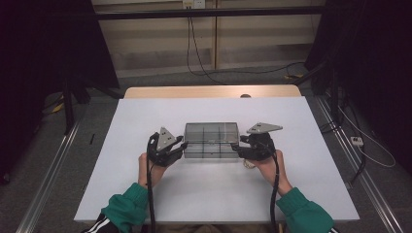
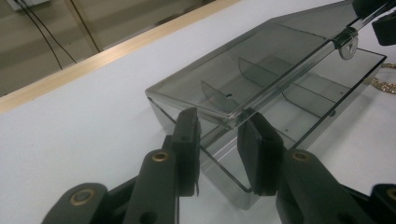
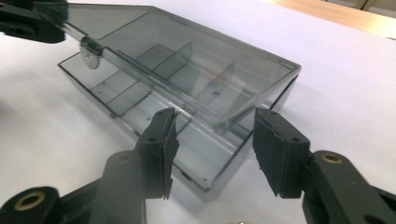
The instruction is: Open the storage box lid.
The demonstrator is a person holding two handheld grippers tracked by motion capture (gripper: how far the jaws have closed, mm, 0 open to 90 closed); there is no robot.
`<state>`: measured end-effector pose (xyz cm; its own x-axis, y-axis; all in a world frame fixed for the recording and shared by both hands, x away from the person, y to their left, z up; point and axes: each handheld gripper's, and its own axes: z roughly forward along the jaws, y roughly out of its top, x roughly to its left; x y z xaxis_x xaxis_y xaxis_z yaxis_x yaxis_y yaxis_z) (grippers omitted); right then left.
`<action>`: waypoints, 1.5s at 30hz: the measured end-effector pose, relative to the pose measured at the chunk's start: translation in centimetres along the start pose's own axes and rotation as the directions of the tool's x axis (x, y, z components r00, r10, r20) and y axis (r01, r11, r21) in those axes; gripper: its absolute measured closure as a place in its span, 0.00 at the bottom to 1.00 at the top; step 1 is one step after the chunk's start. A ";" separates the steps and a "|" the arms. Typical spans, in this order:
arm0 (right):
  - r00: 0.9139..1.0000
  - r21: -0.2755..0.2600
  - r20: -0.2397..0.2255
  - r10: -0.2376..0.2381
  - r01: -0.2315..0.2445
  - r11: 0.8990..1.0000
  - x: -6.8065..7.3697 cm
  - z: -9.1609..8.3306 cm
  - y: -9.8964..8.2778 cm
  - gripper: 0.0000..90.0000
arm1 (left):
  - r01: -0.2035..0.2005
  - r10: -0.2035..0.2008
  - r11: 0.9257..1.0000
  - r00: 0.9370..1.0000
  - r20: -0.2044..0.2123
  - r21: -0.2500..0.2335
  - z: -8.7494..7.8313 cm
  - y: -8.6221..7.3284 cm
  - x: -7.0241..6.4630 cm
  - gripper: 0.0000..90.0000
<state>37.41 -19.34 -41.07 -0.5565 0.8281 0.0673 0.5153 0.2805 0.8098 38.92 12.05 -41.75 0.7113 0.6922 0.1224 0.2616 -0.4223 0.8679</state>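
A broad white rectangular table [image 1: 145, 194] with a pale wooden strip along its far edge takes up the middle of the high view, standing on a grey floor [image 1: 48, 160] crossed by black cables. Near the table's centre sits a smoke-grey, see-through plastic organiser box [image 1: 211, 141], oblong and split by thin partitions into compartments; its hinged lid [image 2: 243, 70] of the same tinted plastic is lifted a little and slants over the tray. The person's forearms in green sleeves [image 1: 127, 206] come in from the near edge, one hand at each short end of the box. The left gripper [image 2: 218, 126], black with a grey three-cornered plate on top, is at the box's left end: its jaws stand partly apart on either side of the lid's raised front corner, close beside it, and the pads do not visibly press on it. The right gripper [image 3: 215, 133], built the same, is at the box's right end with its jaws spread wider, straddling the lid's other front corner with clear gaps on both sides, gripping nothing. A small gold-coloured chain [image 2: 385, 84] lies on the table just beside the box.
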 end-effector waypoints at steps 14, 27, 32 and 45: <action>0.999 -0.017 0.029 -0.033 0.034 0.999 0.0 0.1 0.3 0.59 | -0.002 0.002 1.000 1.000 0.002 -0.019 -0.1 -0.2 0.1 0.78; 0.999 -0.029 0.030 -0.035 0.036 0.999 -0.1 -0.2 0.4 0.64 | -0.007 0.008 1.000 1.000 0.018 -0.030 -0.1 -0.2 0.6 0.79; 0.999 -0.031 0.032 -0.039 0.040 0.999 -0.1 -0.1 0.5 0.64 | -0.006 0.006 0.999 1.000 0.018 -0.037 -0.1 -0.1 0.6 0.80; 0.999 -0.040 0.031 -0.045 0.046 0.998 -0.4 -0.1 0.6 0.67 | 0.000 0.001 0.999 1.000 0.026 -0.042 0.1 0.1 1.0 0.81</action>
<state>37.85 -19.55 -40.49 -0.5588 0.8292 0.0126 0.4625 0.2990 0.8347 39.72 12.71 -41.59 0.7284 0.6761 0.1111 0.2338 -0.3977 0.8872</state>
